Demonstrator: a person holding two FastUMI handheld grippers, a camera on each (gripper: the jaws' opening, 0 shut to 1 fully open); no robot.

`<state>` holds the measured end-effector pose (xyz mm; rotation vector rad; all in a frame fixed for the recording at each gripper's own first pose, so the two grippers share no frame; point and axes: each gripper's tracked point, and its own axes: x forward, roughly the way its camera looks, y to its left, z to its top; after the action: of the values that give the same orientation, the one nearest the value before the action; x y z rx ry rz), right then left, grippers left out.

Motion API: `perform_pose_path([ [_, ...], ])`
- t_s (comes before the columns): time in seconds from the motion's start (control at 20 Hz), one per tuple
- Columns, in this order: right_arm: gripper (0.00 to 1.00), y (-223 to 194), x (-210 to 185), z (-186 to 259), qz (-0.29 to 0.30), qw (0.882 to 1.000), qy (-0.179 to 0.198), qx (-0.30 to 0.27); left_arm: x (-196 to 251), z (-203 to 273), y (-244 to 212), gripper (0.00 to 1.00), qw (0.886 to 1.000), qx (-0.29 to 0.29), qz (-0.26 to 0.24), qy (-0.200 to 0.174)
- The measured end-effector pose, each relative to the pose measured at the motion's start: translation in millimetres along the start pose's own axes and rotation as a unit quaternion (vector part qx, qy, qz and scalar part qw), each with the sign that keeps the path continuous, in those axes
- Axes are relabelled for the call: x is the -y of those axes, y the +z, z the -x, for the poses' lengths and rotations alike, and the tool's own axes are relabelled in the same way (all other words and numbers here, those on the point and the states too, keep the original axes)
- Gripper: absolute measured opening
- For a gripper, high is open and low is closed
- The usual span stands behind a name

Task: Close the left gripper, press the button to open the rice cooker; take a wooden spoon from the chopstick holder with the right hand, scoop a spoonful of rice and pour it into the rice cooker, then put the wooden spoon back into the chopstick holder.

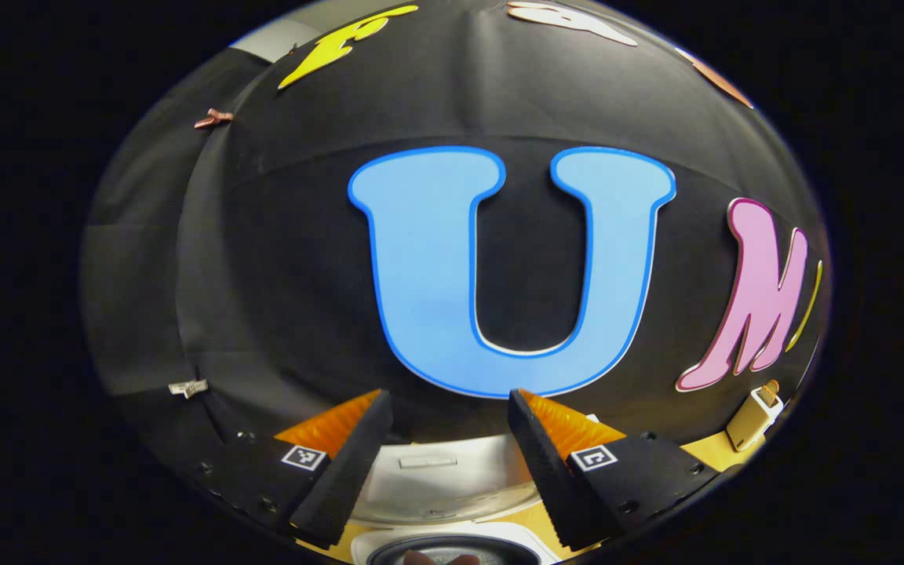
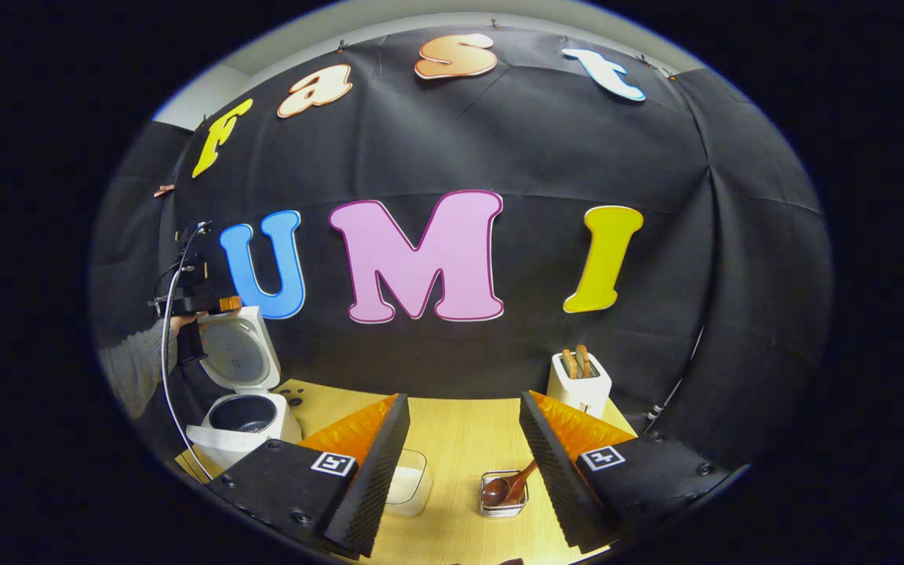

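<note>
wooden table (image 2: 460, 428), rice cooker (image 2: 242, 392) lid up

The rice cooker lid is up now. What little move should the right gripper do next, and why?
Probably lower the right gripper, its fingers apart, toward the wooden spoon lying in the small holder on the table. The rice cooker already stands with its lid raised, so the spoon comes next, and nothing is between the fingers yet.
</note>
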<state>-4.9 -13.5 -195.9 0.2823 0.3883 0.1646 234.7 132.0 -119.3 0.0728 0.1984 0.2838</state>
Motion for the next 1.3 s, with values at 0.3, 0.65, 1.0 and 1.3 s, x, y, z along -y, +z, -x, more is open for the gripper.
perform_pose_path([
  [0.3, 0.88, 12.8, -19.7, -19.9, -0.001, 0.999, 0.038, 0.01, 12.9, 53.8, -21.3, 0.97, 1.0, -0.006, -0.016, 0.002],
  [0.65, 0.88, 11.9, -5.9, -29.9, -0.012, 0.999, 0.053, -0.002, 33.1, 140.3, -93.0, 0.96, 0.998, -0.062, -0.002, 0.007],
  [1.0, 0.88, 23.6, 4.2, -26.7, -0.027, 0.998, 0.05, 0.002, 33.9, 181.4, -170.9, 0.95, 0.994, -0.108, 0.012, 0.032],
  [1.3, 0.88, 22.9, 6.2, -24.8, -0.013, 0.998, 0.053, -0.003, 31.1, 189.3, -206.4, 0.97, 0.987, -0.152, 0.006, 0.047],
])
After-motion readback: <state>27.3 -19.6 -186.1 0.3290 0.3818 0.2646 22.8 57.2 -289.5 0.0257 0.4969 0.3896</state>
